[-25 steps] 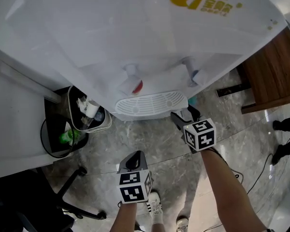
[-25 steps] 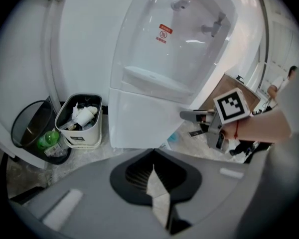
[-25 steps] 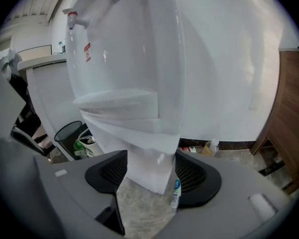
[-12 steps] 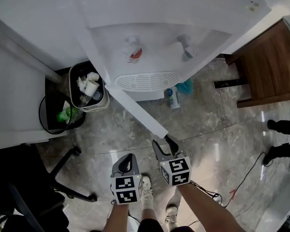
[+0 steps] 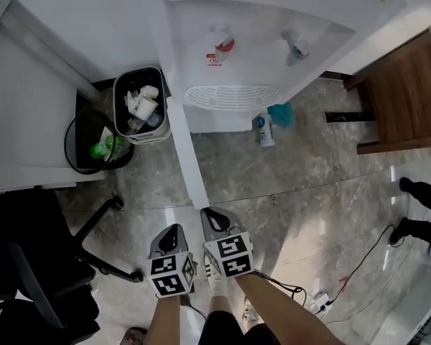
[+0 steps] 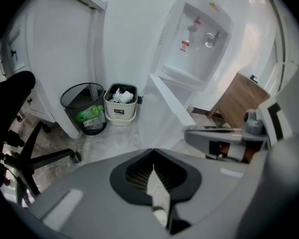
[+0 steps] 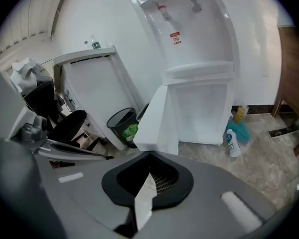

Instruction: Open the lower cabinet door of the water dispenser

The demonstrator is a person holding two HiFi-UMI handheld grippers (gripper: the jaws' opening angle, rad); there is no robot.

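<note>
**Water dispenser:** a white, glossy plastic body is being viewed from steeply above. Two taps are being shown in its recess, one of them a red-capped tap. Below them sits an oval slotted drip grille.

**Lower cabinet door:** it is being seen swung wide open. In the head view it is a flat white slab seen edge-on, running from the dispenser's left front corner out toward the grippers. From the right gripper's camera the door is being shown with a thick, square-cut free edge. The plain white cabinet recess is being exposed behind it.

**Right gripper:** its grey moulded jaws are being held together with nothing between them. The tips are lying at the door's free edge; whether they touch it cannot be told.

**Left gripper:** its jaws are likewise being held closed and empty. It is just beside the right one and apart from the door.

**Surroundings:**
- The floor is polished grey veined stone.
- A small white bottle is lying beside a teal cloth at the dispenser's foot.
- A white bin is being seen filled with crumpled paper, just beside a round black mesh basket.
- A brown wood-grain cabinet is standing at the right.
- A black office chair on castors is standing at the left.
</note>
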